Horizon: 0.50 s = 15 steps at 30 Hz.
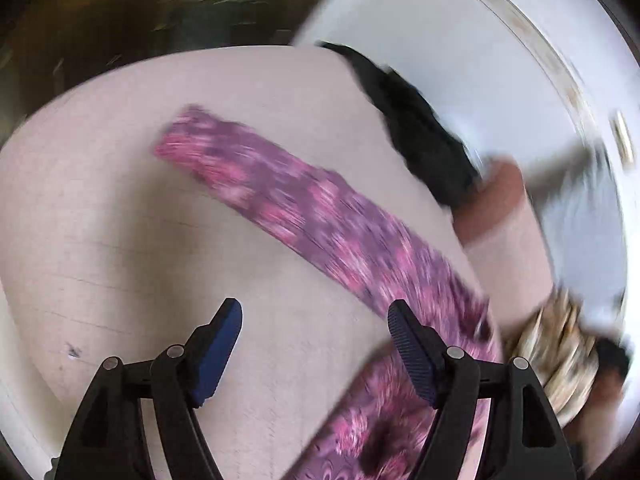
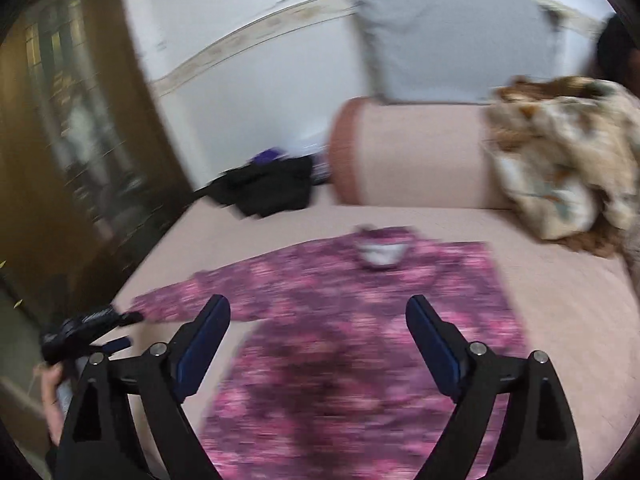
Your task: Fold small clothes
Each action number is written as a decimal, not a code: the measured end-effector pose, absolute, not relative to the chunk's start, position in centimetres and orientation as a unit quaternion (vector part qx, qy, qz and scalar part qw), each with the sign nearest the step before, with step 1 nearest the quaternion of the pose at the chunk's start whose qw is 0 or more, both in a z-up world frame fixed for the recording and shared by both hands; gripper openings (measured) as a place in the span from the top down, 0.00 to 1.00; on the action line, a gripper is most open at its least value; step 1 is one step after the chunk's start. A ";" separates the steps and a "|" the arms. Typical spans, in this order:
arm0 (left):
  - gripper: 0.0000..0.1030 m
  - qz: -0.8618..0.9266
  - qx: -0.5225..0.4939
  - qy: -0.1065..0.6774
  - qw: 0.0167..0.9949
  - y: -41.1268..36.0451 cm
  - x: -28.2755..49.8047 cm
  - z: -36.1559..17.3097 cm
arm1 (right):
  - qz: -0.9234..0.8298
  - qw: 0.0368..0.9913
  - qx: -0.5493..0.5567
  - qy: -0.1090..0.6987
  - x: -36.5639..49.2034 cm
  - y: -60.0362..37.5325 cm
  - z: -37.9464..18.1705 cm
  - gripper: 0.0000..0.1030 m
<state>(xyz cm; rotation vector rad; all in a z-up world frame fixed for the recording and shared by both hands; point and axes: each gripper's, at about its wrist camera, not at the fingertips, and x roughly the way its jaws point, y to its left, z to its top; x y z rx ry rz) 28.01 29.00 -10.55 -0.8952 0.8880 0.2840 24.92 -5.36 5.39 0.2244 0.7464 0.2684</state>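
The pink bed (image 2: 560, 280) carries the purple top (image 2: 340, 320) spread flat, below the bolster (image 2: 412, 156). Both tools, left (image 1: 316, 344) and right (image 2: 318, 340), hang spread and empty; next, pinch the outstretched sleeve (image 1: 256, 184) near its cuff and fold it inward.

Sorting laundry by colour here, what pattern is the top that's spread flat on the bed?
The top is a mottled pink-and-purple print, clearest in the right wrist view.

Soft printed cloth top (image 2: 360, 340) on matt pink woven bedcover (image 2: 560, 288).
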 end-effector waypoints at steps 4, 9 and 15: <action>0.23 0.192 -0.499 0.389 0.751 35.7 25.0 -12.3 | 0.215 0.879 0.083 0.417 28.3 2.6 4.2 0.13; 0.23 0.263 -0.592 0.357 0.673 41.1 21.1 -16.1 | 0.315 0.821 -0.019 0.475 32.8 15.1 0.8 0.13; 0.23 0.303 -0.620 0.330 0.644 43.1 19.4 -17.5 | 0.366 0.775 -0.122 0.501 37.1 28.3 -5.3 0.21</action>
